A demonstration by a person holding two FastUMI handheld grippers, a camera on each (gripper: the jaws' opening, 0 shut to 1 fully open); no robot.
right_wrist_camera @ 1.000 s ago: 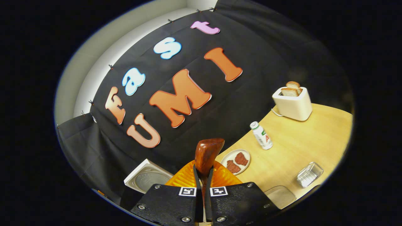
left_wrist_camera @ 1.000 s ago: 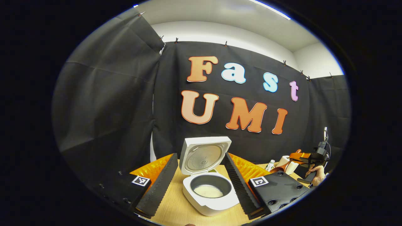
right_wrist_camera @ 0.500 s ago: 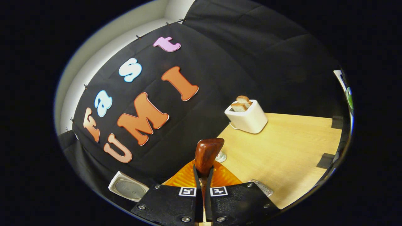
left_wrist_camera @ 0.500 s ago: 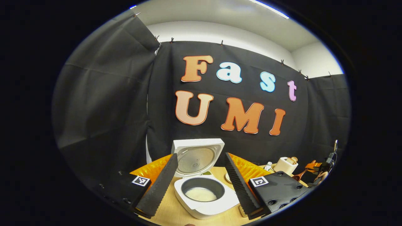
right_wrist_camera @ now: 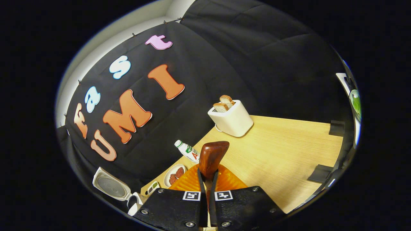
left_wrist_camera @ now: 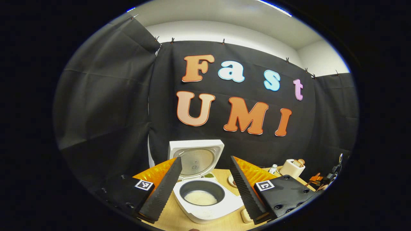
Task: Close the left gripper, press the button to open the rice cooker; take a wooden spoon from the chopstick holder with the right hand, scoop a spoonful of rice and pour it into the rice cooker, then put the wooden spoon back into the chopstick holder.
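The left gripper (left_wrist_camera: pixel 205 184) hangs with its jaws spread wide and nothing between them, framing the white rice cooker with its lid raised (left_wrist_camera: pixel 205 192), which sits on the pale wooden table (left_wrist_camera: pixel 179 219) straight ahead and below; a layer of white rice (left_wrist_camera: pixel 200 198) lies at the bottom of its dark inner pot, and the upright lid faces the camera from behind the pot. The right gripper (right_wrist_camera: pixel 208 175) is pressed tight on the handle of the dark reddish-brown wooden spoon (right_wrist_camera: pixel 212 157), both fingers clamping it, with the spoon's bowl standing up beyond the fingertips; the view is rolled, so the table slants across it. Ahead of the spoon and to its right stands a white toaster with two slices of bread (right_wrist_camera: pixel 230 117); just left of the spoon lies a small white bottle with a green label (right_wrist_camera: pixel 188 150), and nearer still a round plate with reddish pieces (right_wrist_camera: pixel 175 175). The rice cooker's lid shows at the far lower left of the right gripper view.
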